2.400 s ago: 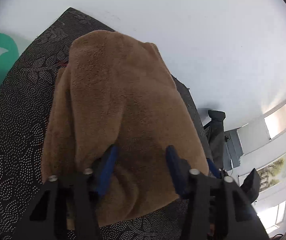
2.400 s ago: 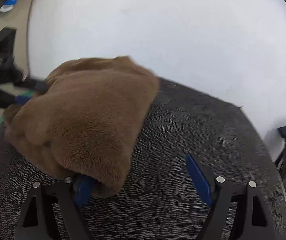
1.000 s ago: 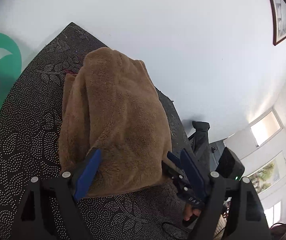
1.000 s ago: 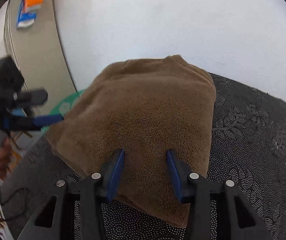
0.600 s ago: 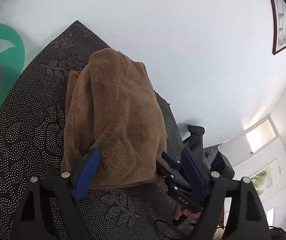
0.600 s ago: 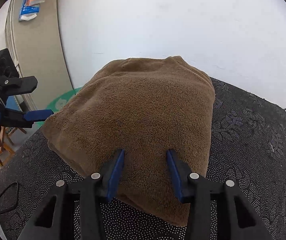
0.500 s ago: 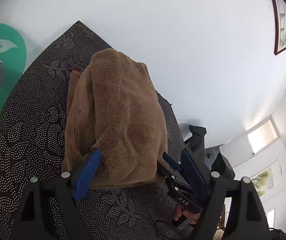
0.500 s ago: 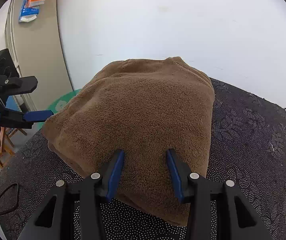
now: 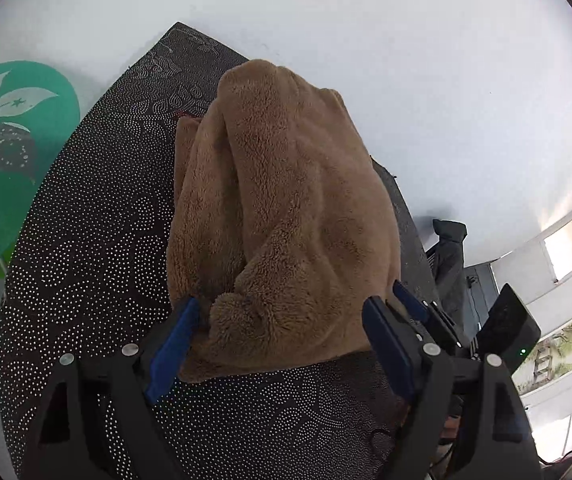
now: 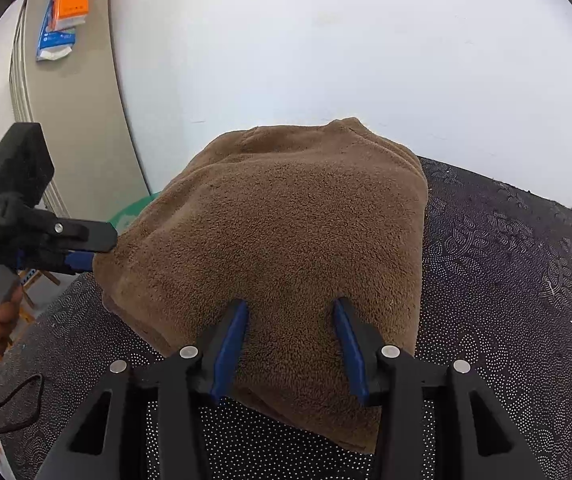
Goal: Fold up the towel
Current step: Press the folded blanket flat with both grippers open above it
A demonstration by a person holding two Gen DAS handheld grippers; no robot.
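Note:
A brown fluffy towel [image 9: 286, 208] lies as a thick folded bundle on a dark dotted tabletop [image 9: 86, 240]. My left gripper [image 9: 282, 328] is open wide at the bundle's near end, and a bunched corner of the towel sits between its blue fingers without being pinched. In the right wrist view the towel [image 10: 286, 232] fills the middle. My right gripper [image 10: 289, 324] is open, its fingertips resting on the towel's smooth top near the front edge. The left gripper [image 10: 82, 248] touches the towel's left edge there. The right gripper's fingers [image 9: 405, 300] show at the bundle's right side.
A white wall rises behind the table [image 10: 525, 280]. The table edge runs close behind the towel. A hand [image 10: 2, 312] holds the left gripper's handle, with a cable below it. A green round sign [image 9: 6, 160] is at far left; a dark chair back [image 9: 449, 248] stands right.
The left gripper has moved in toward the towel's near end, and a corner now bulges between its fingers. The right gripper narrowed earlier and has stayed on the towel top.

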